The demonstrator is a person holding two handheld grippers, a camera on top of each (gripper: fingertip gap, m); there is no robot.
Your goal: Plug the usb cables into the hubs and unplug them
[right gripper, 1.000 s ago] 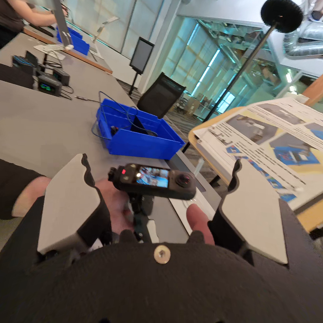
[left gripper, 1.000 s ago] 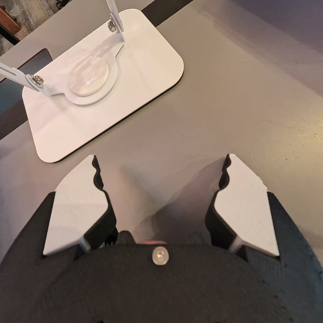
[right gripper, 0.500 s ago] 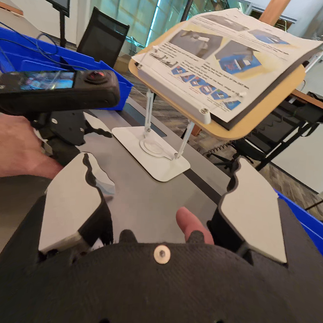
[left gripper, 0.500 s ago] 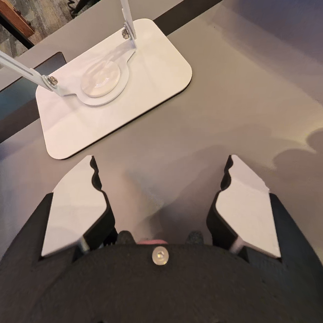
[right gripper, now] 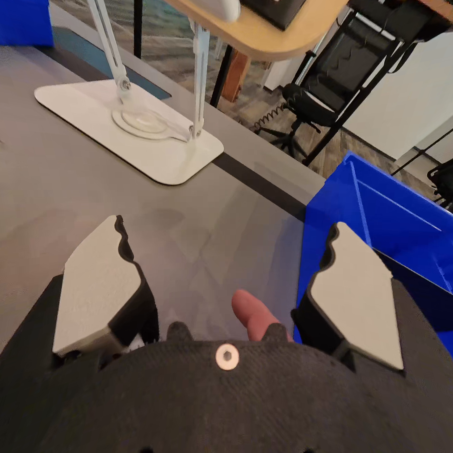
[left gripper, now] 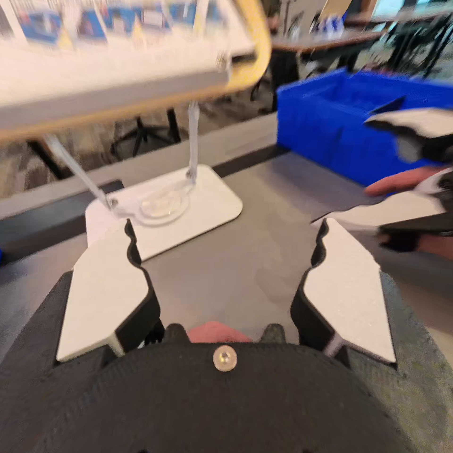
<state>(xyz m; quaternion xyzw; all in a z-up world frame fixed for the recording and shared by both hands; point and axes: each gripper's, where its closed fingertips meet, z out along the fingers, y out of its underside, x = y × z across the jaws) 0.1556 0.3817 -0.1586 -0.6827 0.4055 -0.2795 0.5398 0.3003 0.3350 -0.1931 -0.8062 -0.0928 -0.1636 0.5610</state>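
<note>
No usb cable or hub shows in either view. My left gripper is open and empty above the grey table, just in front of the white base of a document stand. My right gripper is open and empty above the same table, with its right finger in front of a blue bin. The right gripper also shows, blurred, at the right edge of the left wrist view.
The stand's base carries two white legs and a wooden board with printed sheets overhead. A blue bin stands at the table's right. Office chairs stand on the floor beyond the table edge.
Both grippers have swung: the left view tilted up from the stand's base to take in the board and bin; the right view turned from the left gripper toward the stand and bin. Both stay open.
</note>
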